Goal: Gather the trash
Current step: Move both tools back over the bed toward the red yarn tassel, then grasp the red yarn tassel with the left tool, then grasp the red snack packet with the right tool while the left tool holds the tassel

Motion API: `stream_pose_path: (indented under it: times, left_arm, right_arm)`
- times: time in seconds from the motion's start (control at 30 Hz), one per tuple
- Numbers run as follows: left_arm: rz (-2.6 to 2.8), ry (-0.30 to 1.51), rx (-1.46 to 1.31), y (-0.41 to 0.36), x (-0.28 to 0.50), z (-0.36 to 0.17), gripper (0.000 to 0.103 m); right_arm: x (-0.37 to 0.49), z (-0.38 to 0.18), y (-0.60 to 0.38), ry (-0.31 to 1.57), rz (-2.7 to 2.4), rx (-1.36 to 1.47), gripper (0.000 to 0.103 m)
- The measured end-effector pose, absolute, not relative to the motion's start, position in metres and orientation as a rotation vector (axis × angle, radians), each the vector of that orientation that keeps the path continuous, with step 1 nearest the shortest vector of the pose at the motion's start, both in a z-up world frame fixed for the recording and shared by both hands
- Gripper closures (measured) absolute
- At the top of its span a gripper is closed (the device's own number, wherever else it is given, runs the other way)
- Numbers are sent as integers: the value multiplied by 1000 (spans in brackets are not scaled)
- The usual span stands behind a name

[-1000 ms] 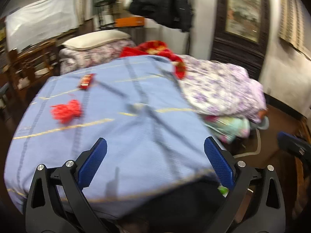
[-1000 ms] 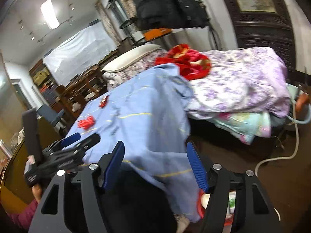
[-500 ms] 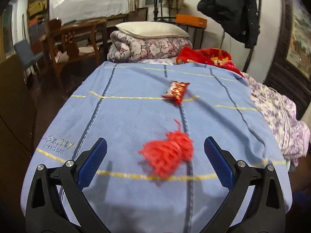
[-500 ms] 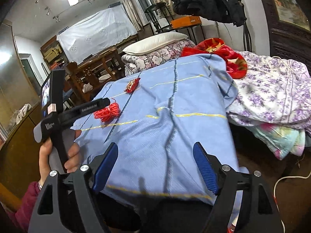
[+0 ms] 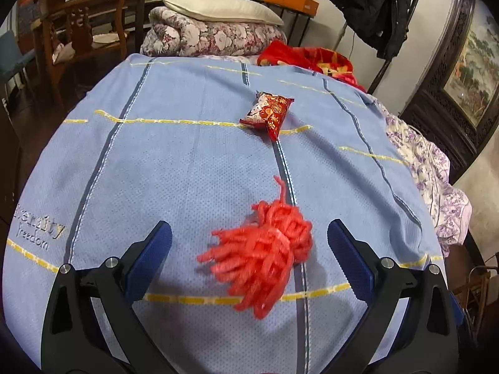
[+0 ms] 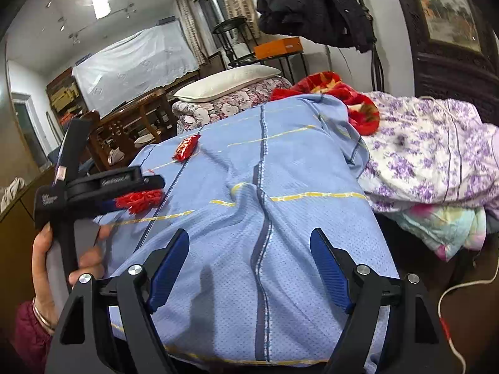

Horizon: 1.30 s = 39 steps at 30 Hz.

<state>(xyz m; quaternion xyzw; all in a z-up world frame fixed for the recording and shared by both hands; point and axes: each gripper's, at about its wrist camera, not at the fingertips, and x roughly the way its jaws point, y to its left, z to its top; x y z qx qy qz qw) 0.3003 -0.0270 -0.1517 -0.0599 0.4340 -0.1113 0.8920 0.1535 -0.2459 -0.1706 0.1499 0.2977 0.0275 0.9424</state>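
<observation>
My left gripper [image 5: 249,249] stands with its jaws wide apart over the blue bedspread [image 5: 174,168]. A bundle of red yarn [image 5: 265,249] lies between my blue pads [image 5: 149,255], touching neither one. Farther off on the spread rests a red snack packet [image 5: 268,112]. At the far end sit a folded floral quilt [image 5: 215,37] with a white pillow [image 5: 218,7] on top
</observation>
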Motion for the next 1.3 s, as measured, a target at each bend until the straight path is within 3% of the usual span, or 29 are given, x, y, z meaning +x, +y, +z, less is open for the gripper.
stream_pose_path:
  times: [0.77,0.8,0.9,0.97,1.3]
  left_arm:
    - [-139,939,44,-47,298,-158,8]
    - [-148,933,32,-45,297,-157,9]
    - [-180,905,10,-42,293,-153,28]
    - [-228,892,12,-42,289,-150,52]
    - [-175,710,-162,24,280,-125,55]
  right_arm:
    - [157,-178,-255,615,61,391,24]
    - [157,-178,-255,616,62,390,24]
    - [157,-179,-254,616,60,387,23]
    - [157,-179,-253,616,59,385,23]
    - [159,-176,-250,626,53,366,23]
